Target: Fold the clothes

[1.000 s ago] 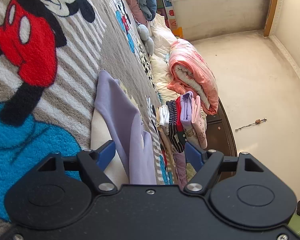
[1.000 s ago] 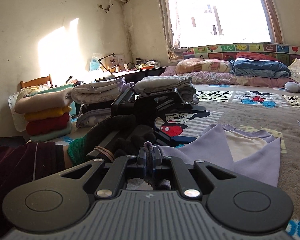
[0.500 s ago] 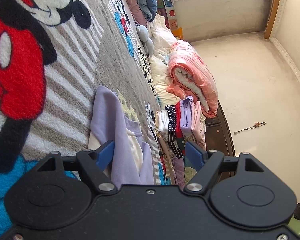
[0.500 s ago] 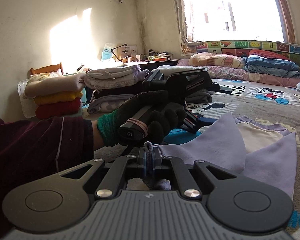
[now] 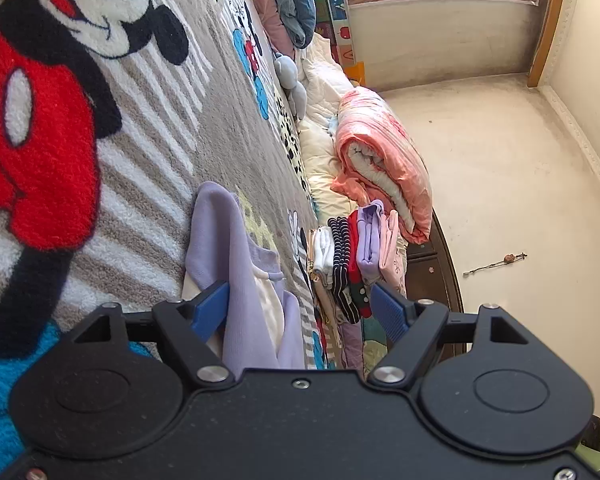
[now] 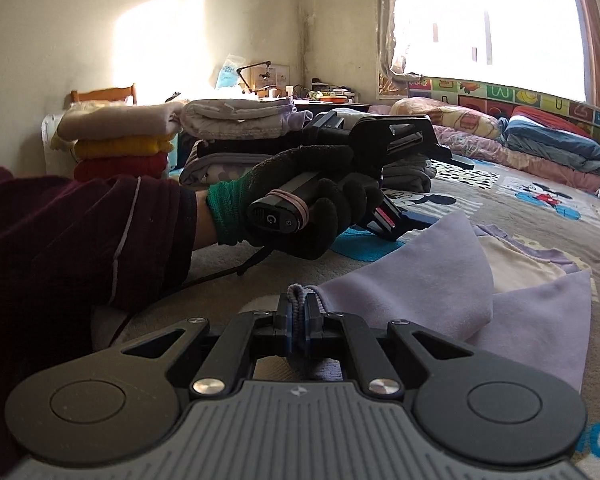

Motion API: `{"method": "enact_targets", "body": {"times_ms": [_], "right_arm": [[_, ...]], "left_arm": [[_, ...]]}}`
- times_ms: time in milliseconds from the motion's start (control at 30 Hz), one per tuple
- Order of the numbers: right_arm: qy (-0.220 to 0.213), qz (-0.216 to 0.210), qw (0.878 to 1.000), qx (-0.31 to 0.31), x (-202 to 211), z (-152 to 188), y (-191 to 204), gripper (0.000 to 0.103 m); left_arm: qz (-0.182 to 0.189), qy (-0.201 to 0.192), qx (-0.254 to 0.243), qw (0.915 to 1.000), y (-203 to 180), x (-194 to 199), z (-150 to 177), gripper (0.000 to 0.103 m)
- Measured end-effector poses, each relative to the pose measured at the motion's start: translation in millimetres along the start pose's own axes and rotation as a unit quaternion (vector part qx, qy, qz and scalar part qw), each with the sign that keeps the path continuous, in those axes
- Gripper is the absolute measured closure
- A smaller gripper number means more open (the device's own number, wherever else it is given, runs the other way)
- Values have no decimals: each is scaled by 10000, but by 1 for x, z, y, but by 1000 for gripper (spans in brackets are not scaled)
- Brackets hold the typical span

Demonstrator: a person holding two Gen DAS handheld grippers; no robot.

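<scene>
A lilac sweatshirt with a cream inner panel [image 5: 220, 232] lies on the cartoon-mouse blanket [image 5: 60, 128]. My left gripper [image 5: 300, 310] is open and turned on its side. Its blue fingers [image 5: 210, 308] stand wide apart, one touching the raised lilac fold. In the right wrist view my right gripper [image 6: 298, 316] is shut on the sweatshirt's ribbed edge, and the lilac cloth [image 6: 420, 280] spreads away to the right. A black-gloved hand [image 6: 300, 208] holds the left gripper just above the blanket, beyond the cloth.
A stack of folded clothes [image 5: 348, 256] and a rolled pink quilt [image 5: 380, 168] sit at the bed's edge, with bare floor [image 5: 500, 200] beyond. Folded towels and blankets [image 6: 120, 140] are piled at the far side. Pillows and bedding [image 6: 540, 140] lie under the window.
The gloved hand with the left gripper has risen and come nearer to the right camera. The lilac fold now sits lower between the left fingers. The right gripper stays shut on the edge.
</scene>
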State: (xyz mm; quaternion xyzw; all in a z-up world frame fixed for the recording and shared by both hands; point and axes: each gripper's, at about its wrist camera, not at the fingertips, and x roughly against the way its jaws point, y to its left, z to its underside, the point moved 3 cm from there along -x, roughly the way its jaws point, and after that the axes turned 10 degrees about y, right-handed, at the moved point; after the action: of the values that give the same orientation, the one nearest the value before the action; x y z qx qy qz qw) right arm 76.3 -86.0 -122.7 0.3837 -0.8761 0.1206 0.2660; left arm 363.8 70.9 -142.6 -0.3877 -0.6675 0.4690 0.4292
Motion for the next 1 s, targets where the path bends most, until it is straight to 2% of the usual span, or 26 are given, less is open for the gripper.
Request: {"method": "enact_targets", "body": {"times_ms": [200, 300, 500, 667, 733, 833, 900, 1000], "right_arm": [[332, 181, 9969, 691, -9, 7, 14, 95], [514, 64, 9969, 598, -11, 8, 11, 95], [997, -66, 9936, 535, 0, 8, 9, 85], [1002, -216, 9944, 242, 26, -3, 6, 83], [820, -32, 9966, 113, 29, -12, -1, 83], [607, 440, 9971, 98, 17, -25, -19, 83], [619, 665, 9957, 177, 0, -27, -31, 83], [828, 719, 9939, -75, -27, -21, -49, 79]], "left_arm": [[-126, -72, -210, 9997, -10, 6, 1, 26], [-199, -123, -347, 9991, -17, 10, 1, 26], [-346, -224, -622, 9972, -30, 20, 1, 26], [-450, -229, -1040, 9933, -45, 21, 5, 26], [-477, -175, -1285, 9904, -53, 17, 9, 26], [-548, 133, -1547, 9864, -57, -4, 18, 26], [-765, 290, -1632, 9832, -52, -17, 22, 26], [-1140, 443, -1642, 9788, -39, -34, 24, 26]]}}
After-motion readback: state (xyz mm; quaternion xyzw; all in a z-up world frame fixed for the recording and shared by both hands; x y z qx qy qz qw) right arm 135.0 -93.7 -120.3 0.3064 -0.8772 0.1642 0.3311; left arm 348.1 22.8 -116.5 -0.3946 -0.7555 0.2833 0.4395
